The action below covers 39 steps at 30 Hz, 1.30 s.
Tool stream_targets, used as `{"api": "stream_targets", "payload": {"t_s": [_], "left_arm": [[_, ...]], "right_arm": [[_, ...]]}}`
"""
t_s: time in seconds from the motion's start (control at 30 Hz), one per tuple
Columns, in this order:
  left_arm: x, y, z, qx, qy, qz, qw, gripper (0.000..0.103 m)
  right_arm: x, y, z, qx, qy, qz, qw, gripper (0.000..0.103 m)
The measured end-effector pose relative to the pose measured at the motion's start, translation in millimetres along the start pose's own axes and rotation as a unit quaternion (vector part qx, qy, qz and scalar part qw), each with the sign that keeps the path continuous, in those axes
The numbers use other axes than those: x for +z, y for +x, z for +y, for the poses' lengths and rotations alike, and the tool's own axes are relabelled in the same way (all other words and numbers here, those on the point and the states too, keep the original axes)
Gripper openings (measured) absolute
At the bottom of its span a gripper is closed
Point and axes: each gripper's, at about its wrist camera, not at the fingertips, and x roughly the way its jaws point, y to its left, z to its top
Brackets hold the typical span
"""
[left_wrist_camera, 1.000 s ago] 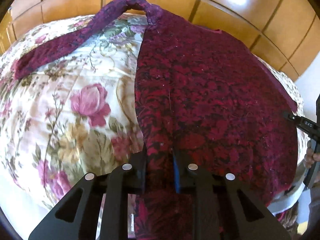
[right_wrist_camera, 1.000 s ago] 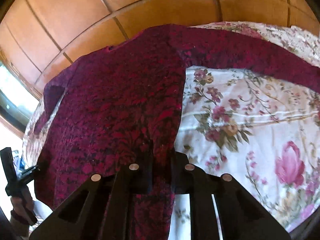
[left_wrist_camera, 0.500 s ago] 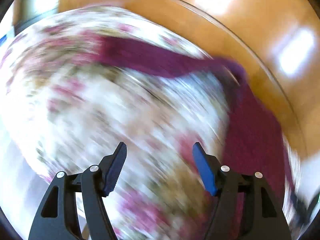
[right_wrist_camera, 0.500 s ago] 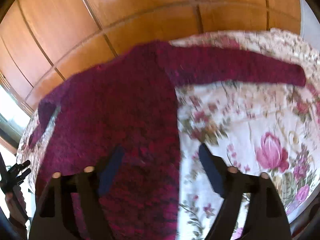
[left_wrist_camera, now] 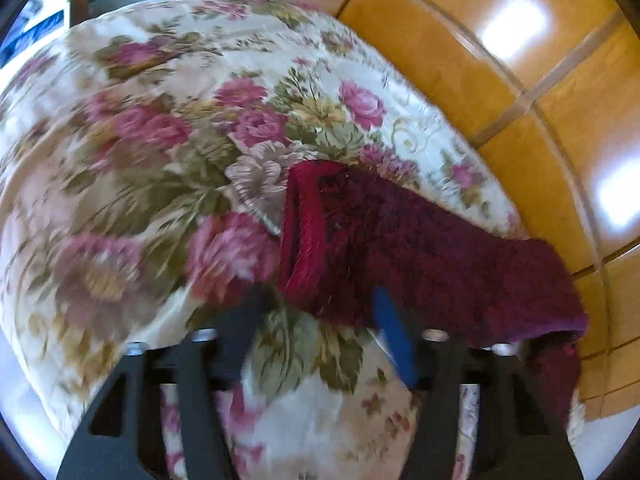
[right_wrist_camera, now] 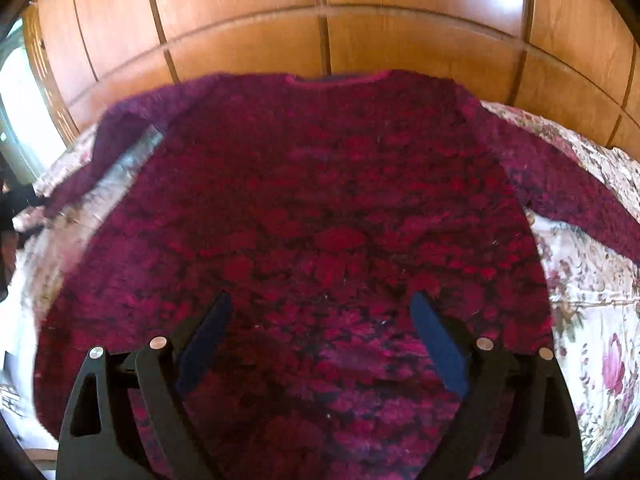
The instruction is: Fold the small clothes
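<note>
Both claws have let go of the sweater's hem, which each was pinching a second ago. The sweater [right_wrist_camera: 320, 220] now lies spread flat, front up, on the floral bedspread [right_wrist_camera: 592, 292], neckline at the far edge against the wooden panelled wall [right_wrist_camera: 320, 20], body square to the right wrist view. Judgement: the spreading step looks finished and folding proper can begin.

Right claw [right_wrist_camera: 320, 320]: jaws wide apart and opening further, hovering over the near middle of the sweater body. Nothing pinched; the knit shows between the fingers only as background. It has shifted from the sweater's right edge toward its centre.

Left claw [left_wrist_camera: 316, 312]: has swung away to the sleeve [left_wrist_camera: 420, 240], which lies stretched out on the bedspread [left_wrist_camera: 160, 140] with its ribbed cuff [left_wrist_camera: 304, 232] toward the claw. Jaws are closing; the cuff's near corner sits just at the fingertips, partly between them. Motion blur hides whether the pads press on it yet, so I read it as not yet gripped.

Meaning for the task: likely next step is folding this sleeve in across the body. The other sleeve [right_wrist_camera: 568, 192] lies extended toward the right in the right wrist view, unfolded. The loose knit may drag or bunch if the cuff is caught only by a corner.
</note>
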Motion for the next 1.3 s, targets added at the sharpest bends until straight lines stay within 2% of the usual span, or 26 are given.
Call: {"api": "stream_targets", "payload": {"t_s": [0.03, 0.07, 0.1, 0.13, 0.27, 0.37, 0.5, 0.63, 0.73, 0.83, 0.9, 0.93, 0.97, 1.0, 1.07, 1.13, 1.17, 1.2, 1.23, 1.27, 1.3], "left_arm": [[5.0, 4.3, 0.1, 0.005, 0.005, 0.001, 1.0000, 0.037], [9.6, 6.1, -1.7, 0.013, 0.013, -0.001, 0.9998, 0.022], [14.9, 7.4, -1.8, 0.017, 0.019, -0.003, 0.9997, 0.014], [22.3, 6.0, -2.1, 0.022, 0.022, -0.011, 0.9994, 0.012], [58.0, -7.8, -4.1, 0.057, 0.032, -0.062, 0.9960, 0.010], [83.7, -21.6, -9.9, 0.091, 0.045, -0.110, 0.9887, 0.010], [107.5, -26.4, -27.1, 0.143, 0.075, -0.158, 0.9742, 0.010], [120.4, -19.4, -56.7, 0.193, 0.117, -0.202, 0.9530, 0.009], [126.0, -13.4, -69.9, 0.215, 0.134, -0.224, 0.9411, 0.009], [120.7, 17.8, -65.0, 0.274, 0.150, -0.190, 0.9307, 0.009], [114.4, 34.2, -49.3, 0.292, 0.137, -0.159, 0.9332, 0.009], [109.4, 46.2, -36.8, 0.300, 0.127, -0.129, 0.9366, 0.010], [104.9, 52.0, -30.1, 0.306, 0.126, -0.114, 0.9367, 0.014], [99.7, 54.6, -24.7, 0.312, 0.126, -0.108, 0.9354, 0.018], [90.6, 44.6, -21.6, 0.313, 0.125, -0.128, 0.9328, 0.023], [88.1, 32.0, -23.8, 0.316, 0.113, -0.142, 0.9311, 0.041], [85.4, 18.9, -26.9, 0.312, 0.099, -0.161, 0.9313, 0.055], [81.9, 6.4, -30.8, 0.298, 0.089, -0.178, 0.9335, 0.059], [75.5, -5.2, -38.2, 0.276, 0.083, -0.193, 0.9378, 0.059], [64.0, -17.9, -50.5, 0.234, 0.088, -0.196, 0.9483, 0.059], [55.5, -21.3, -59.6, 0.207, 0.097, -0.189, 0.9550, 0.059]], "right_arm": [[-2.1, 1.2, 0.7, -0.002, 0.000, 0.001, 1.000, 0.091], [-4.2, 1.7, 1.8, -0.003, 0.000, 0.000, 1.000, 0.093], [-7.3, 3.8, 0.9, -0.004, 0.001, 0.000, 1.000, 0.095], [-8.9, 6.4, 0.6, -0.004, 0.003, 0.001, 1.000, 0.097], [-11.0, 11.8, -2.9, 0.003, 0.010, 0.001, 1.000, 0.101], [-11.8, 13.7, -6.0, 0.007, 0.010, 0.005, 1.000, 0.101], [-8.6, 17.0, -4.4, 0.005, 0.004, 0.014, 1.000, 0.101], [-8.5, 16.8, -2.9, 0.001, 0.001, 0.009, 1.000, 0.101], [-9.3, 17.2, -2.2, -0.002, 0.000, 0.007, 1.000, 0.101], [-10.4, 17.2, -1.6, -0.003, 0.001, 0.004, 1.000, 0.101], [-11.3, 17.1, -0.8, -0.003, 0.002, 0.000, 1.000, 0.101], [-12.0, 17.0, -0.9, -0.003, 0.002, -0.002, 1.000, 0.101], [-12.2, 17.0, -0.7, -0.003, 0.002, -0.004, 1.000, 0.101], [-12.4, 17.0, -0.7, -0.003, 0.002, -0.005, 1.000, 0.101], [-12.1, 16.7, -1.0, -0.002, 0.002, -0.005, 1.000, 0.101], [-12.4, 16.2, -1.2, -0.002, 0.003, -0.007, 1.000, 0.101], [-12.6, 16.1, -1.1, -0.002, 0.004, -0.009, 1.000, 0.101], [-13.0, 15.8, -1.3, -0.002, 0.004, -0.010, 1.000, 0.101], [-13.6, 15.7, -1.2, -0.002, 0.005, -0.012, 1.000, 0.101], [-14.3, 15.6, -1.1, -0.002, 0.006, -0.014, 1.000, 0.101], [-14.5, 15.6, -1.2, -0.002, 0.006, -0.015, 1.000, 0.101]]}}
